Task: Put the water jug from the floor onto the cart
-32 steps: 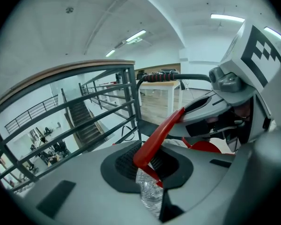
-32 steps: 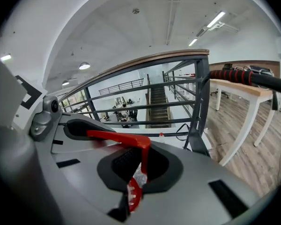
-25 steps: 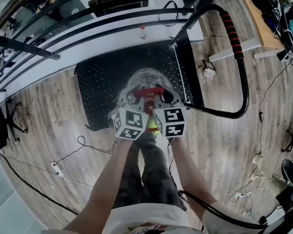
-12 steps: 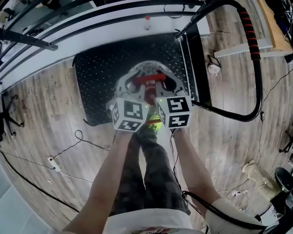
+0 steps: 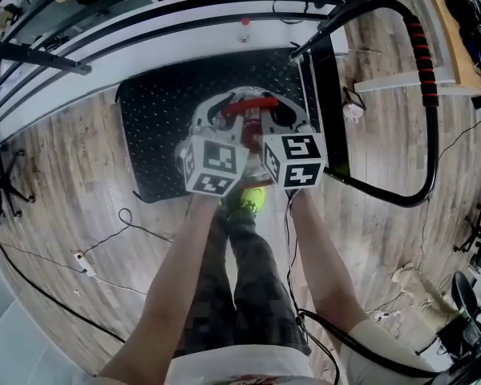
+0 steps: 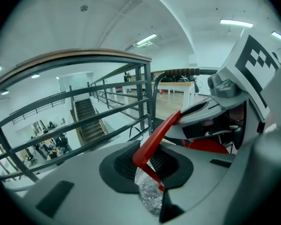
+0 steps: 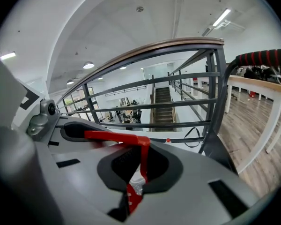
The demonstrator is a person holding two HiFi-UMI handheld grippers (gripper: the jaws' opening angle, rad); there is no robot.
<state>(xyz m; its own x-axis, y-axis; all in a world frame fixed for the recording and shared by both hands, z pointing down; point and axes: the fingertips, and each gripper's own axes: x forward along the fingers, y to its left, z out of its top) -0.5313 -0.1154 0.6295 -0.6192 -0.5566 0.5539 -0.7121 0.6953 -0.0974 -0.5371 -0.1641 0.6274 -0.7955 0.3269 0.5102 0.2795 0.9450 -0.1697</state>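
In the head view the clear water jug point(image 5: 239, 125) hangs over the cart's black studded platform point(image 5: 156, 127), a little right of its middle. Its red handle point(image 5: 248, 103) runs across the top. Each gripper is shut on one end of that handle: my left gripper point(image 5: 219, 121) on the left end, my right gripper point(image 5: 276, 119) on the right end. The left gripper view has the red handle point(image 6: 155, 137) pinched between the left gripper point(image 6: 150, 167) pads. In the right gripper view the handle point(image 7: 141, 159) bends down into the right gripper point(image 7: 135, 178). Whether the jug's base touches the platform is hidden.
The cart's black push bar with a red grip point(image 5: 423, 50) loops around on the right. A metal railing point(image 5: 144, 18) and a white ledge with a small red-capped bottle point(image 5: 243, 29) lie just beyond the platform. Cables point(image 5: 104, 243) trail over the wood floor. My green shoe point(image 5: 248, 201) stands at the platform's near edge.
Both grippers have carried the jug farther out over the platform, away from me, and a little lower. Both grips on the handle are unchanged.
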